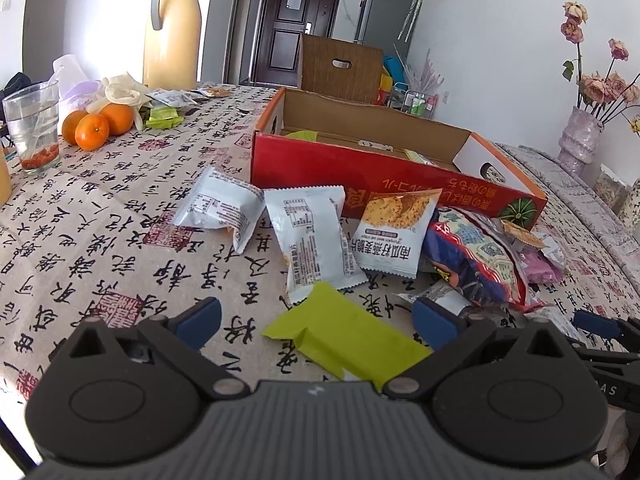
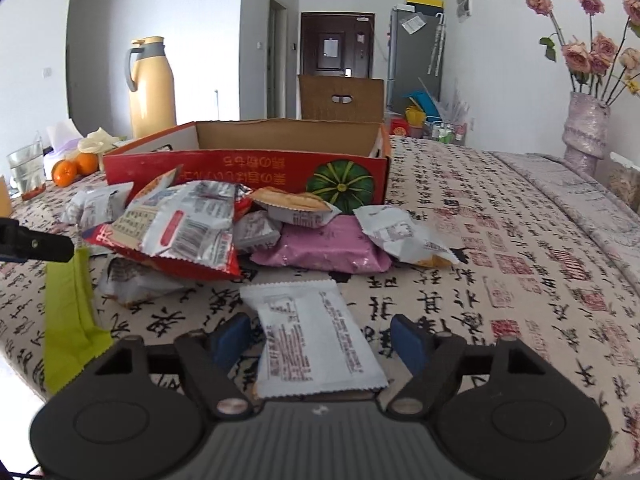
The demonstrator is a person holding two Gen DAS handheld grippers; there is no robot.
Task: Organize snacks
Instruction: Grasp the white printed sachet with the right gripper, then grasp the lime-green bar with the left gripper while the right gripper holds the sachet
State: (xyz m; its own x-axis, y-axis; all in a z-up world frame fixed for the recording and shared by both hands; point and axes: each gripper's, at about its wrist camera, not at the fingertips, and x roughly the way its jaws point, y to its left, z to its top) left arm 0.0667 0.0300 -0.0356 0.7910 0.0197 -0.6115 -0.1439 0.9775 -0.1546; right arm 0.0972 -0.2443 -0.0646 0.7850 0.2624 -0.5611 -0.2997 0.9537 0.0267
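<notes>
A red cardboard box (image 1: 360,152) (image 2: 248,168) stands open on the patterned tablecloth, with a few packets inside. Several snack packets lie in front of it: white packets (image 1: 308,236), a red bag (image 1: 476,256) (image 2: 180,232) and a pink packet (image 2: 324,252). My left gripper (image 1: 318,322) is open, its blue pads on either side of a flat green packet (image 1: 344,340) without touching it. My right gripper (image 2: 320,342) is open around a white packet (image 2: 316,340) that lies on the cloth, with a gap at each pad.
A yellow thermos jug (image 1: 172,28), oranges (image 1: 96,124) and a glass (image 1: 34,128) stand at the far left. A vase of dried roses (image 2: 584,128) is at the right. A brown chair back (image 2: 340,98) rises behind the box.
</notes>
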